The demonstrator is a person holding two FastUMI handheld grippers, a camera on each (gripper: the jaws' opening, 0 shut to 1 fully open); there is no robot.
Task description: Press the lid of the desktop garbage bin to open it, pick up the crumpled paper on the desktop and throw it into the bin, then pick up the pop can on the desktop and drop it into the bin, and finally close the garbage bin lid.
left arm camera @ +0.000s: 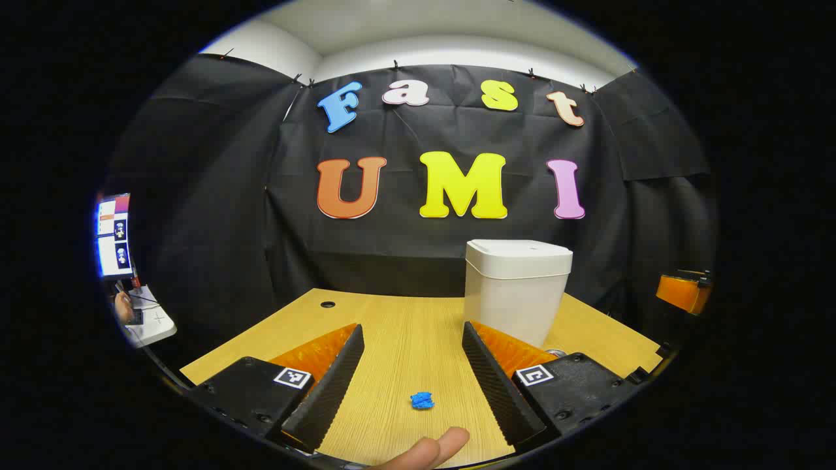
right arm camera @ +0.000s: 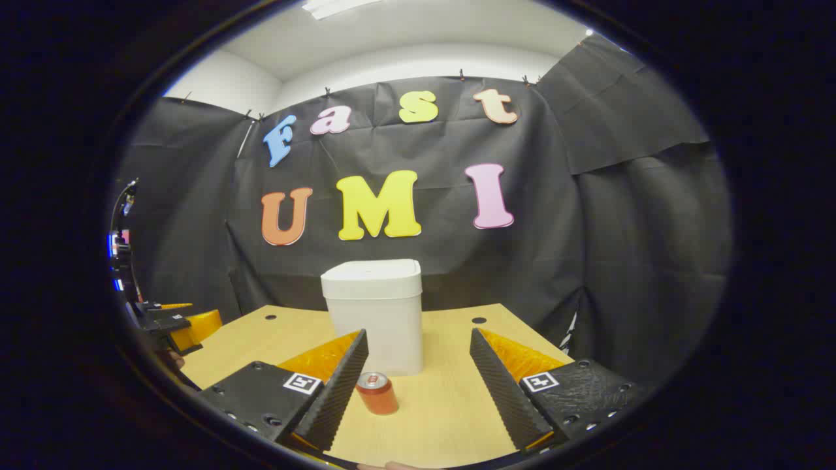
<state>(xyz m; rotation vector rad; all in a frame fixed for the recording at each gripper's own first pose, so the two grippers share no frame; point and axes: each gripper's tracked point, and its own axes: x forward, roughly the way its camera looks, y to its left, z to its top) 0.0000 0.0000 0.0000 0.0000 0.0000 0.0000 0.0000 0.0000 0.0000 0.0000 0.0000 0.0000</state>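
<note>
A white desktop bin [left arm camera: 517, 297] with its lid down stands on the wooden desk [left arm camera: 392, 326], ahead and to the right of my left gripper [left arm camera: 411, 339]. That gripper is open, and a small blue crumpled paper [left arm camera: 422, 400] lies on the desk between its fingers, near their base. In the right gripper view the same bin [right arm camera: 375, 313] stands straight ahead. A red pop can [right arm camera: 377, 393] stands upright in front of it, just beside the left finger of my open right gripper [right arm camera: 418, 343]. The other gripper [right arm camera: 173, 326] shows far left.
Round cable holes [right arm camera: 479, 320] sit near the desk's back edge. A fingertip [left arm camera: 428, 450] pokes in at the bottom of the left gripper view. A monitor [left arm camera: 114, 235] and a small side table stand off to the left of the desk.
</note>
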